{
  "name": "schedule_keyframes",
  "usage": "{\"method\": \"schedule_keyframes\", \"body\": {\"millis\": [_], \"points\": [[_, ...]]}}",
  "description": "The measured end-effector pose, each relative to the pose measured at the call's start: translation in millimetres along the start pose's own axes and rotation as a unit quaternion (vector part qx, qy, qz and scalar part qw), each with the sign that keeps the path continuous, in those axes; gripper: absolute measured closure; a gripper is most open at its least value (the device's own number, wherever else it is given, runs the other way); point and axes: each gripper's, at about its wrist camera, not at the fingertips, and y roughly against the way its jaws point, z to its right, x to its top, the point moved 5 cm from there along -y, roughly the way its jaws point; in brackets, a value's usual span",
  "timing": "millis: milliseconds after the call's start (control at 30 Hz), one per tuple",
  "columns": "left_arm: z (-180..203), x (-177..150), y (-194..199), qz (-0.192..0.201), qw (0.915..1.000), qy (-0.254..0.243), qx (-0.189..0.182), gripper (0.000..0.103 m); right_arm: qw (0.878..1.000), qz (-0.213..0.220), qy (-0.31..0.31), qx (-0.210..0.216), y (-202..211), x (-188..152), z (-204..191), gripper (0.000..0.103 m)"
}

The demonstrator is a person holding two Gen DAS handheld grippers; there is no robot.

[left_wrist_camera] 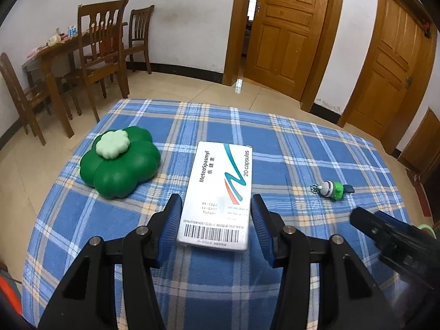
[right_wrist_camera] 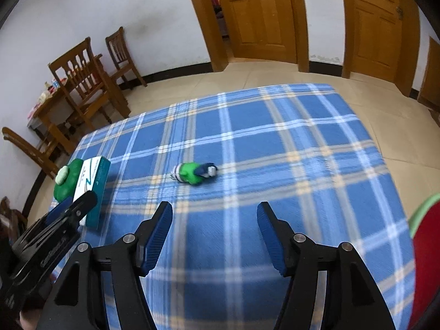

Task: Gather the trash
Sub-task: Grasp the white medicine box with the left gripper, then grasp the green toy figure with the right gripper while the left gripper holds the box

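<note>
A white medicine box [left_wrist_camera: 220, 192] printed "20 capsules" lies lengthwise between the fingers of my left gripper [left_wrist_camera: 216, 202], and both blue pads touch its long sides. Whether the box is off the cloth I cannot tell. From the right wrist view the same box [right_wrist_camera: 92, 181] shows a teal side, with the left gripper [right_wrist_camera: 82, 206] over it. A small green toy figure [right_wrist_camera: 195, 174] lies on the cloth ahead of my right gripper [right_wrist_camera: 214, 209], which stands open with nothing between its fingers. In the left wrist view the figure [left_wrist_camera: 332, 188] is to the right, beyond the right gripper [left_wrist_camera: 357, 217].
A green clover-shaped case [left_wrist_camera: 121, 165] sits left of the box on the blue plaid tablecloth [left_wrist_camera: 302, 151]. A red container with a green rim [right_wrist_camera: 425, 247] is at the table's right edge. Wooden chairs [left_wrist_camera: 101, 55], a wooden table and wooden doors [left_wrist_camera: 286, 33] stand beyond.
</note>
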Motion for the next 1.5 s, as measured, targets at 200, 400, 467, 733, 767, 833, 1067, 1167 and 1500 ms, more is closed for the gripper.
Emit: {"method": "schedule_keyframes", "body": {"millis": [200,400,467,733,767,833,1067,1167,1500], "points": [[-3,-1,-3,-0.006,1.0000,0.006,-0.003,0.051,1.000,0.013,0.023,-0.017,-15,12,-14,0.038],[-5,-2,-5,-0.010,0.9999,0.013,-0.005,0.051,0.997,0.028,0.058,-0.032,-25,21,-28,0.038],[-7,-2,-6,-0.011,0.9998,0.015,-0.005,0.051,0.997,0.027,0.062,-0.032,-30,20,-31,0.038],[-7,-3,-7,-0.013,0.9998,0.016,-0.007,0.051,0.998,0.015,0.055,-0.033,-41,21,-29,0.056],[-7,-3,-7,-0.013,0.9998,0.016,-0.007,0.051,0.998,0.014,0.054,-0.030,-41,21,-28,0.056],[-8,-3,-7,-0.013,0.9998,0.015,-0.006,0.051,0.998,0.015,0.052,-0.029,-39,19,-26,0.058],[-7,-3,-7,-0.013,0.9998,0.015,-0.006,0.051,1.000,0.008,0.027,-0.010,-22,9,-15,0.058],[-7,-3,-7,-0.013,0.9998,0.014,-0.007,0.051,1.000,0.014,0.014,-0.002,-7,5,-9,0.058],[1,-3,-5,-0.007,0.9999,0.005,-0.009,0.051,0.998,0.053,-0.017,0.000,54,-8,19,0.058]]}}
